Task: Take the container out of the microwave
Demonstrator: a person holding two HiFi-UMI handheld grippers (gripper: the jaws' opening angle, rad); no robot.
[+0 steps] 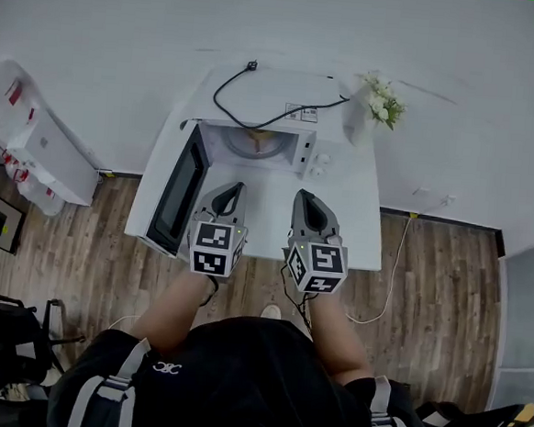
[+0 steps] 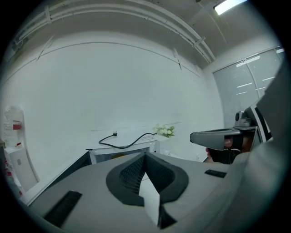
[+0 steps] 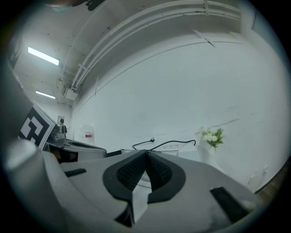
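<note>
A white microwave (image 1: 295, 148) stands at the back of a white table (image 1: 354, 224), its dark door (image 1: 179, 190) swung open to the left. Inside the lit cavity sits a brownish container (image 1: 259, 141), seen only in part. My left gripper (image 1: 234, 191) and right gripper (image 1: 302, 198) hover side by side over the table in front of the opening, short of it and pointing at it. Both have their jaws together with nothing between them. The left gripper view shows the microwave (image 2: 119, 152) just past the shut left gripper (image 2: 145, 155). In the right gripper view, the right gripper (image 3: 146, 153) hides most of it.
A black power cable (image 1: 256, 117) lies across the microwave's top. A vase of white flowers (image 1: 382, 102) stands at the table's back right corner. A white appliance (image 1: 46, 149) stands by the wall to the left. Dark chairs (image 1: 4, 339) flank me on the wooden floor.
</note>
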